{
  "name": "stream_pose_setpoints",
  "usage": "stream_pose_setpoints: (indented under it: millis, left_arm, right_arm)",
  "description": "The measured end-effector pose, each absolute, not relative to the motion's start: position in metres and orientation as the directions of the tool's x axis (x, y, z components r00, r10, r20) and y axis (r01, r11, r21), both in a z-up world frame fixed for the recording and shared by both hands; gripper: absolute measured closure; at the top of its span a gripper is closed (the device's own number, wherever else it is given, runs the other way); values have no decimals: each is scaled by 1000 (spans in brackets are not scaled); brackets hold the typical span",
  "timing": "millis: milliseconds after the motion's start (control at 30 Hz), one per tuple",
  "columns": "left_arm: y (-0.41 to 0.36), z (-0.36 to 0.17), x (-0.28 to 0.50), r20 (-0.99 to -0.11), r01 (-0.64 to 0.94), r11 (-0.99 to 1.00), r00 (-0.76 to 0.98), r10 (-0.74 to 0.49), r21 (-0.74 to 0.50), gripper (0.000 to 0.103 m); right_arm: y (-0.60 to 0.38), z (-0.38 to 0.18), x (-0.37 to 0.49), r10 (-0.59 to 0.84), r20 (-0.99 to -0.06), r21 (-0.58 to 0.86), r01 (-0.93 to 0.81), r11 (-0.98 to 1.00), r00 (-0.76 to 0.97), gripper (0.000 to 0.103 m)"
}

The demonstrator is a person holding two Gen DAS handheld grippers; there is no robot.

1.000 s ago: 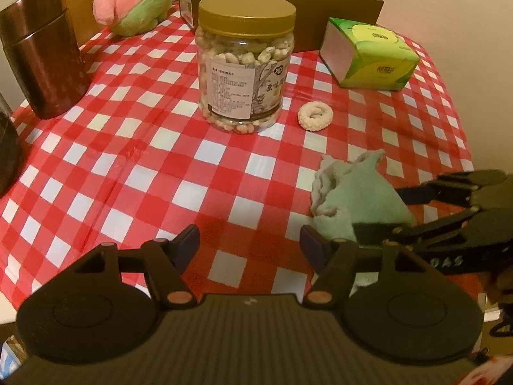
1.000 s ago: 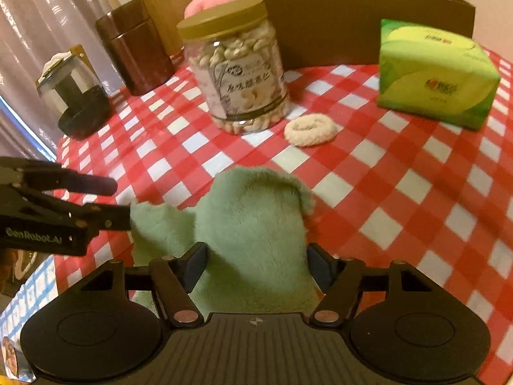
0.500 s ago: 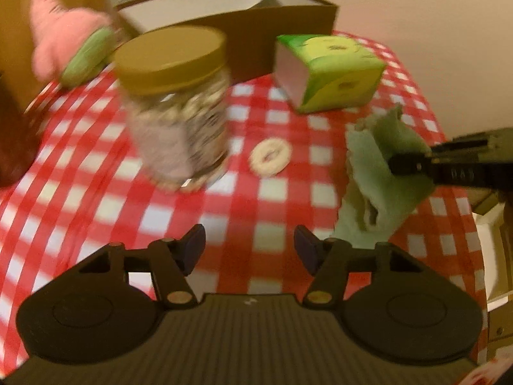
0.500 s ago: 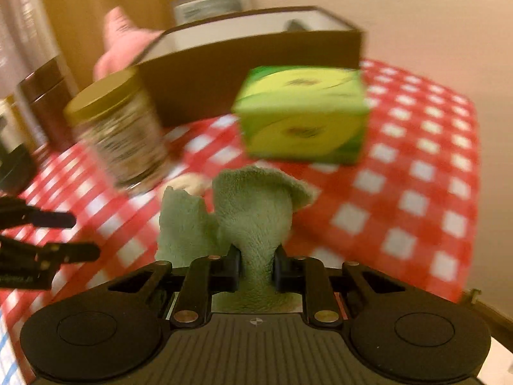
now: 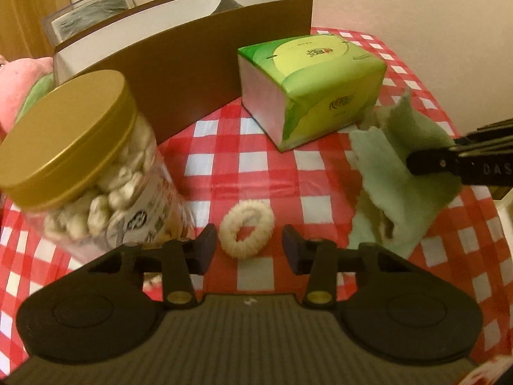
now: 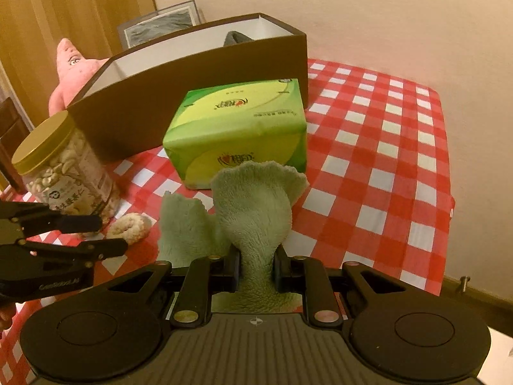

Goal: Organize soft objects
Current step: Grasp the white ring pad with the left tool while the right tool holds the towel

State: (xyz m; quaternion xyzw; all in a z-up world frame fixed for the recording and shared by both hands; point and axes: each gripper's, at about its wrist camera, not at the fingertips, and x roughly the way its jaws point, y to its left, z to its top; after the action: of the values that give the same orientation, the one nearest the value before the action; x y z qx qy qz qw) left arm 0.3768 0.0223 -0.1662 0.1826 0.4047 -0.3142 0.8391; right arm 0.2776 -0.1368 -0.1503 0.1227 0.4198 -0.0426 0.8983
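Observation:
A fuzzy cream hair ring (image 5: 247,234) lies on the red-checked tablecloth (image 5: 320,173). My left gripper (image 5: 248,250) straddles it; its jaws are closing, with a gap still showing on each side of the ring. My right gripper (image 6: 255,266) is shut on a bunched pale-green fleece cloth (image 6: 253,205), held up just in front of the green tissue pack (image 6: 237,128). In the left wrist view the cloth (image 5: 400,166) hangs from the right gripper (image 5: 426,162) at the right. The right wrist view shows the left gripper (image 6: 112,234) beside the ring (image 6: 130,226).
An open brown box (image 6: 192,96) stands at the back with something dark inside. A pink plush star (image 6: 73,70) leans behind its left end. A gold-lidded jar of snacks (image 5: 86,176) stands close to the left gripper. The table's right edge (image 6: 449,205) runs near the wall.
My right gripper shut on the green cloth and lifted it toward the tissue pack. The left gripper swung right, past the jar, to the cream ring, and its jaws narrowed.

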Motion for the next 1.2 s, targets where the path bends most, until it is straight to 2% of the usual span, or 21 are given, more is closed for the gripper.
stream_pose_setpoints:
  millis: [133,267,400,533,667,733,800,1200]
  left_arm:
    - [17,-172,385,-801,673,738,467,-373,49,67]
    - [14,-178,386,-804,671,739,470,-364,58,67]
    - [14,-184,390,-817,656,754,453,-358,33,82]
    - [17,-184,393,-817,640,768,452,-359,17,87]
    - [16,-182,390,-816,642,766,464,-344,41,83]
    - [16,-179,387,-809,641,766,475,-346,48,69]
    - [15,-175,385,-799,641,766,485,-357,47,65]
    - [-8,-180,392,-792,596,800,517,-324,62,66]
  right_arm:
    - [-140,-156,281,33,-770,202,193,960,638,84]
    - [-144,-159,282,45,-772,226,209,951,634,83]
    - [-146,-162,283,50,-774,237,215,947,631,83]
    - [-147,-163,282,57,-772,250,221,943,633,84]
    - [-148,-163,282,60,-771,253,218,943,634,84]
    - [-148,-163,281,62,-771,254,217,943,634,83]
    - [-149,-163,281,64,-770,257,217,942,635,83]
    - [-166,-158,290,12,-750,247,263,933,662,83]
